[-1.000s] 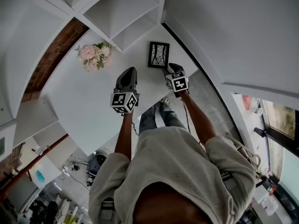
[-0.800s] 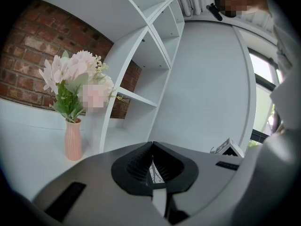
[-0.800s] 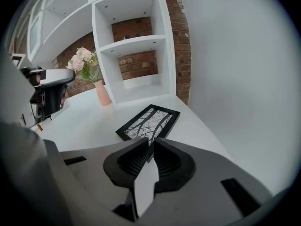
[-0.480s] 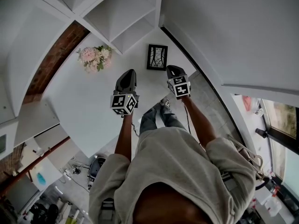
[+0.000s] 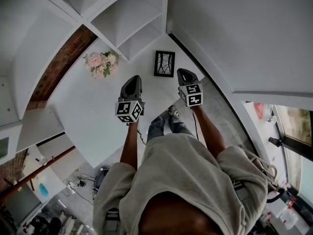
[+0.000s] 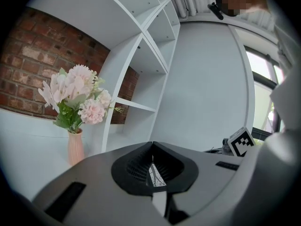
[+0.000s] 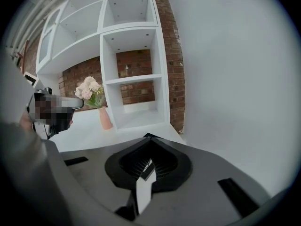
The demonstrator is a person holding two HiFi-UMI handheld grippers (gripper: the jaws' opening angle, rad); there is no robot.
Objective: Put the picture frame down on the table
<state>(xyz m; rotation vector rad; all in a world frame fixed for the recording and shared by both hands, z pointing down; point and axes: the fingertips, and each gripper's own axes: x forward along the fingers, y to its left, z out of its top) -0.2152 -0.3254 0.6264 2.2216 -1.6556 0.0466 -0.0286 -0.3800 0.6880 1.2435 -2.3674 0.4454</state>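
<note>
The black picture frame [image 5: 165,63], with a branch drawing inside, rests on the white table [image 5: 93,111] near the wall, and no gripper touches it. My right gripper [image 5: 184,72] hangs just right of the frame, clear of it, jaws shut and empty. In the right gripper view only a dark corner of the frame [image 7: 147,135] shows past the shut jaws. My left gripper [image 5: 133,79] hovers over the table left of the frame, jaws shut on nothing. A sliver of the frame [image 6: 155,173] shows through that gripper's jaws in the left gripper view.
A pink vase of pale flowers [image 5: 100,63] stands on the table left of the frame. A white shelf unit [image 5: 128,16] lines the back edge, with brick wall [image 5: 58,62] beside it. A plain white wall [image 5: 234,38] borders the table's right side.
My right gripper has pulled back from the frame's right edge and risen, and its jaws have shut empty. The frame stays on the table. The left gripper has barely moved.
</note>
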